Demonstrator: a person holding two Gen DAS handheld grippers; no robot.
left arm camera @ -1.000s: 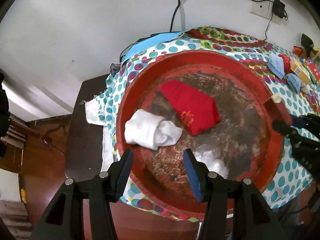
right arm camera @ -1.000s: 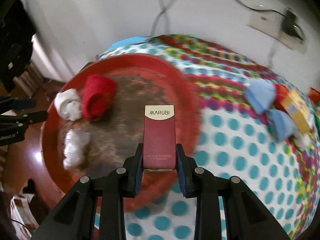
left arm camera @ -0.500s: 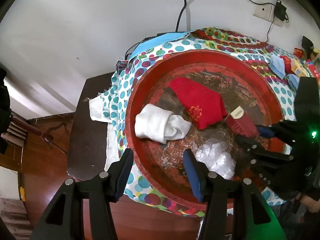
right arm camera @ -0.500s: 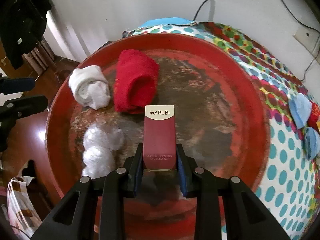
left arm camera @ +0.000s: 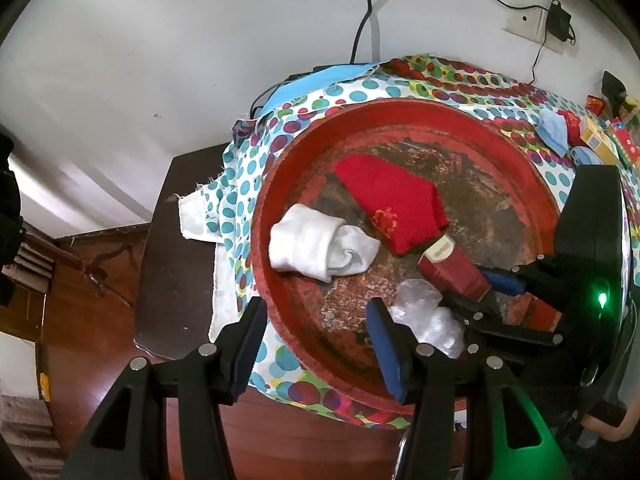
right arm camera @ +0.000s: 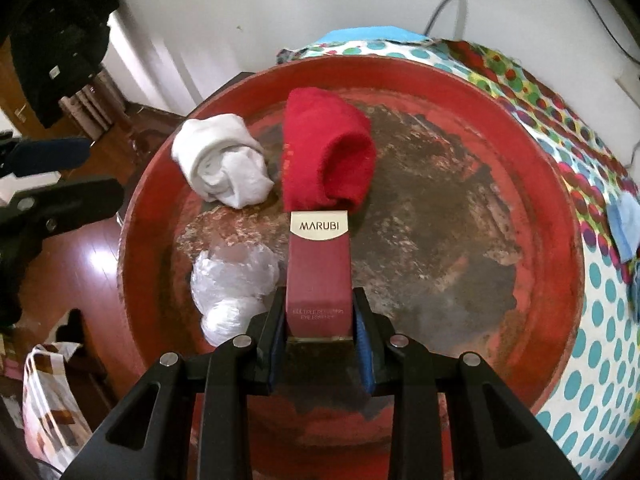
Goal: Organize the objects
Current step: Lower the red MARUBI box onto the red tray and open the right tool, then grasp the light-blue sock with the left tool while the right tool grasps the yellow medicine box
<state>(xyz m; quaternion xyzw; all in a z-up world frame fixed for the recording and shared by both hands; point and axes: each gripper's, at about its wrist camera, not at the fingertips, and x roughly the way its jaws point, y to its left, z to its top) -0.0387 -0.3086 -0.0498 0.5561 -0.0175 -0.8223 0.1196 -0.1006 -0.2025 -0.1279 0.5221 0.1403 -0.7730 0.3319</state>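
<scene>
While the maroon carton is carried in over the tray, the holdings read as follows.

Right gripper (right arm camera: 319,322): closed on the lower end of the Marubi carton (right arm camera: 319,276), one pad on each long side, so the box points forward and its label end leads.

Marubi carton, position: over the floor of the red tray (left arm camera: 280,184), nose close to the red sock (right arm camera: 326,156); whether its underside touches the tray cannot be told.

Left gripper (left arm camera: 316,346): open and holding nothing, hanging over the near rim of the tray, seemingly kept clear of the placement.

Red sock: folded, lying on the tray floor, far side of the carton.

White sock (right arm camera: 222,162): rolled, just beside the red sock toward the tray's left wall.

Plastic wrap (right arm camera: 232,288): crumpled clear bundle, just left of the carton and near the right gripper.

Arrangement, judged: soft items sit grouped on one side, leaving bare floor to the right, so the carton probably goes down next to them.

Worktop cloth (right arm camera: 600,300): polka-dot fabric under the tray.

Remaining, judged: blue cloths (left arm camera: 554,130) and small boxes (left arm camera: 596,140) lie on the cloth, well apart from the tray, likely still to gather.
</scene>
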